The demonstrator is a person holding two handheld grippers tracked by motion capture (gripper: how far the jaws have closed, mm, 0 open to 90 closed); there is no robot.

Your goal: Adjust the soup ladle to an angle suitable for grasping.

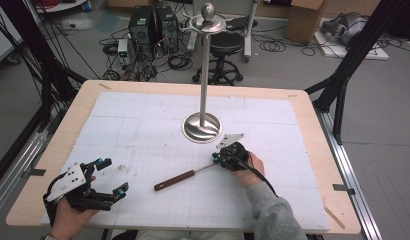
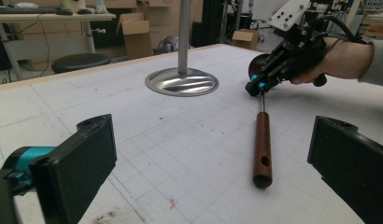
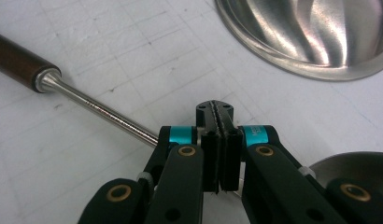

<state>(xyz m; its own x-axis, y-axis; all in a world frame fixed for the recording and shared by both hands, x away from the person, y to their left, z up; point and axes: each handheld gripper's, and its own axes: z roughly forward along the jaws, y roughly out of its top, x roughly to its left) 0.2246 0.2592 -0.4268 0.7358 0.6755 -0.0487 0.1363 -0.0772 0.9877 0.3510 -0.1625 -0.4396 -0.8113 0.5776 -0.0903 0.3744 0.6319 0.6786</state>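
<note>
brushed steel marks the landmark here: a stand (image 1: pixel 203 125) with a round base and a tall pole, upright on the white gridded mat (image 1: pixel 143 115). just on the person's side of that base, the right gripper (image 1: pixel 219 160) has its jaws pressed together on the thin metal shaft of a ladle (image 1: pixel 175 180), whose dark wooden handle lies flat on the mat, pointing away from the stand toward the left gripper (image 1: pixel 110 177). the bowl end (a curved steel edge low in the right gripper view) seems to sit behind the jaws, though it is mostly hidden. well away from the stand at the near left corner, the left gripper rests with its jaws spread wide, nothing between them.
</note>
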